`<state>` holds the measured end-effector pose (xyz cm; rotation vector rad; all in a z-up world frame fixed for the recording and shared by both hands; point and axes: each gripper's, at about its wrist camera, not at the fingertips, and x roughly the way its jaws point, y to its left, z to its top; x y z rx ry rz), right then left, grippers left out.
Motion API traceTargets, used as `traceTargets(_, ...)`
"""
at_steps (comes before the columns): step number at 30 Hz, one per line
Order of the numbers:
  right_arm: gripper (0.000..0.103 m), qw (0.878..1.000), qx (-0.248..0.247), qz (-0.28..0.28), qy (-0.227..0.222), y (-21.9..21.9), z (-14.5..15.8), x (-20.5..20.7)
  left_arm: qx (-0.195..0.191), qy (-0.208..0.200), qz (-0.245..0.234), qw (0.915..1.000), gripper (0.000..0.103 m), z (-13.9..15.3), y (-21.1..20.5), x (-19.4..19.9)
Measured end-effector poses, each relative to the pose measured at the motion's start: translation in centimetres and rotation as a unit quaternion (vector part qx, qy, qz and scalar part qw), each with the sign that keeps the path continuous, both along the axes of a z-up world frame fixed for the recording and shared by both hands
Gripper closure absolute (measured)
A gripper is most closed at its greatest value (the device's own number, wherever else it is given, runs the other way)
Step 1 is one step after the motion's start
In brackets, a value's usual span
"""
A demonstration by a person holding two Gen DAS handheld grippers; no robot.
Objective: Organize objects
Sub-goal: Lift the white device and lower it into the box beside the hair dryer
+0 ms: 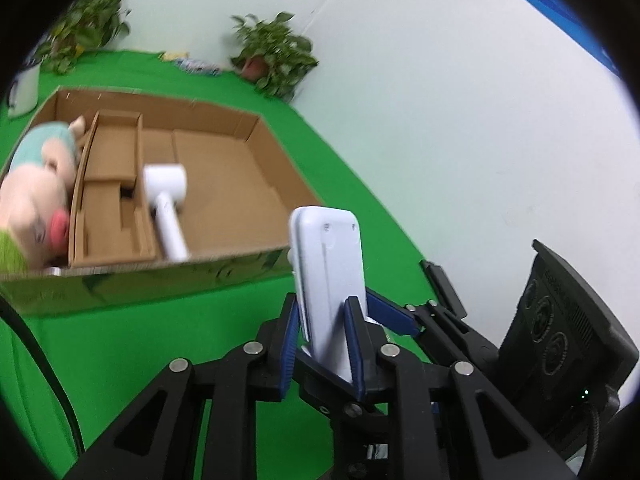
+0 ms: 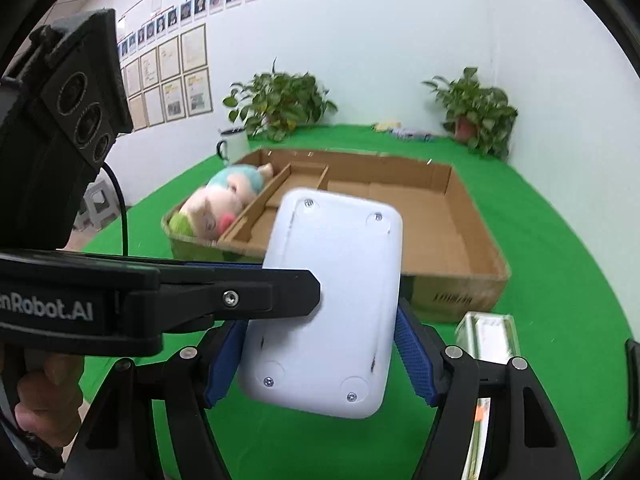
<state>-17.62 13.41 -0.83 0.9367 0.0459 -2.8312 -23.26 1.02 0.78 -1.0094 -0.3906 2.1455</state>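
Cardboard box [image 1: 256,148] lies ahead and to the left of the left gripper [image 1: 326,344] on the green surface [image 1: 120,360]. At its left end a plush pig [image 1: 36,196] lies in a side compartment, and just right of a cardboard divider a white hair dryer [image 1: 166,196] rests on the box floor with its handle toward the near wall. The left gripper is closed on a white device [image 1: 330,276], its blue fingers [image 1: 356,344] pressing the thin sides so the flat screwed back stands upright, above the surface and short of the box's near wall. To its right, the right gripper's body with three round lenses shows edge-on.

From the right wrist view, the left gripper reaches in from the left, clamped on the same white device [image 2: 328,304]. The right gripper [image 2: 324,364] has its blue fingers [image 2: 416,360] spread wide on either side of the device; whether they touch it cannot be told. Beyond it sits the box [image 2: 460,248] with the plush pig [image 2: 220,204] at its left end. Just right of the right gripper, a small clear-wrapped pack [image 2: 492,336] lies on the surface beside the box's near wall. Two potted plants [image 2: 280,100] stand at the far wall, with a mug [image 2: 234,144] left of them.
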Motion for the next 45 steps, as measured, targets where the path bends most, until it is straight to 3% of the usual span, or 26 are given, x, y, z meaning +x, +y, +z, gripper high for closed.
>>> traceTargets(13,0.038,0.999,-0.003,-0.016,0.031,1.4,4.3,-2.6,-0.010,0.052,0.000,0.9986,0.084,3.2,1.6,-2.4)
traceTargets(28,0.038,0.998,0.009,-0.013,0.053,2.5,11.0,-10.9,-0.008,0.083,-0.002,0.9965,0.085,8.0,1.9,-9.8)
traceTargets(36,0.038,1.000,0.002,-0.003,0.011,3.1,10.5,-16.8,-0.013,0.045,0.008,0.9989,0.085,5.8,1.9,-14.1)
traceTargets(45,0.038,0.995,-0.022,0.016,-0.100,4.6,4.1,-22.4,-0.023,-0.065,0.022,0.9973,0.085,-1.9,2.4,-18.0)
